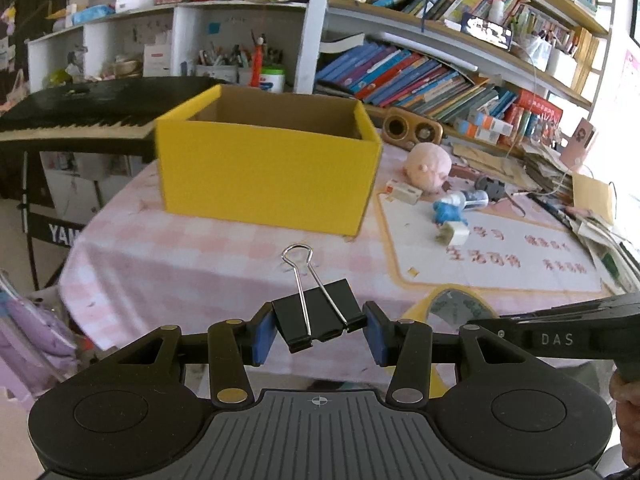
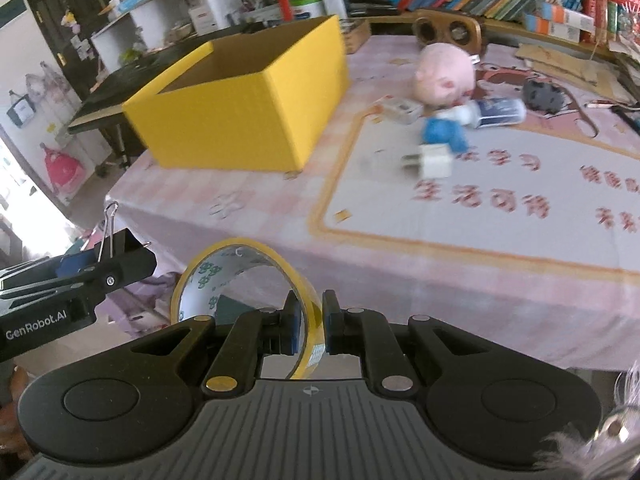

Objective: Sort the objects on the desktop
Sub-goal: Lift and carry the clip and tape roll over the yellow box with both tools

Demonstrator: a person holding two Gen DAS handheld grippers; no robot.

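My left gripper (image 1: 320, 330) is shut on a black binder clip (image 1: 320, 320) whose silver wire handles stick up; it hangs above the near table edge, short of the open yellow cardboard box (image 1: 268, 176). My right gripper (image 2: 310, 326) is shut on the wall of a yellow tape roll (image 2: 244, 276), held over the table's front edge. The yellow box (image 2: 240, 120) stands on the pink checked tablecloth (image 2: 248, 200) ahead and to the left. In the right wrist view, the left gripper with its binder clip (image 2: 114, 246) shows at the left edge. The right gripper's body and tape roll (image 1: 448, 306) show low right in the left wrist view.
On the table right of the box lie a pink plush pig (image 2: 444, 74), a blue toy figure (image 2: 444, 132), a white plug adapter (image 2: 434, 164), a small bottle (image 2: 498, 112) and a white printed mat (image 2: 500, 192). A keyboard piano (image 1: 72, 116) stands behind the box, bookshelves (image 1: 420, 76) beyond.
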